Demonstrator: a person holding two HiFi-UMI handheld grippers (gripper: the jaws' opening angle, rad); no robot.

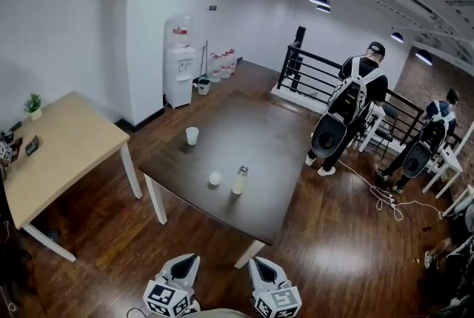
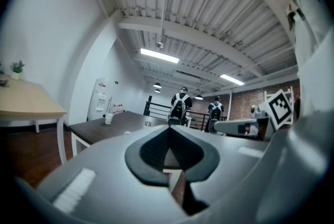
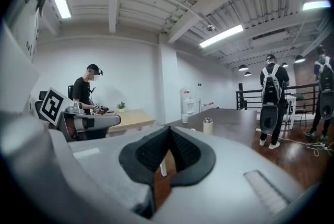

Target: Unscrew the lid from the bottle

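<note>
A pale bottle (image 1: 238, 182) with a silvery lid (image 1: 242, 170) stands upright near the front of the dark table (image 1: 259, 138). The right gripper view shows the bottle (image 3: 207, 126) far ahead. A small white round object (image 1: 215, 178) sits just left of it. My left gripper (image 1: 188, 260) and right gripper (image 1: 259, 263) are low at the bottom edge, well short of the table. Both are shut with nothing between the jaws, as seen in the left gripper (image 2: 168, 131) view and the right gripper (image 3: 169, 132) view.
A white paper cup (image 1: 192, 135) stands further back on the dark table. A light wooden table (image 1: 59, 153) is at the left and a water dispenser (image 1: 180, 61) by the wall. Two people with backpacks (image 1: 348, 113) stand at the railing (image 1: 311, 72); a cable (image 1: 385, 198) lies on the floor.
</note>
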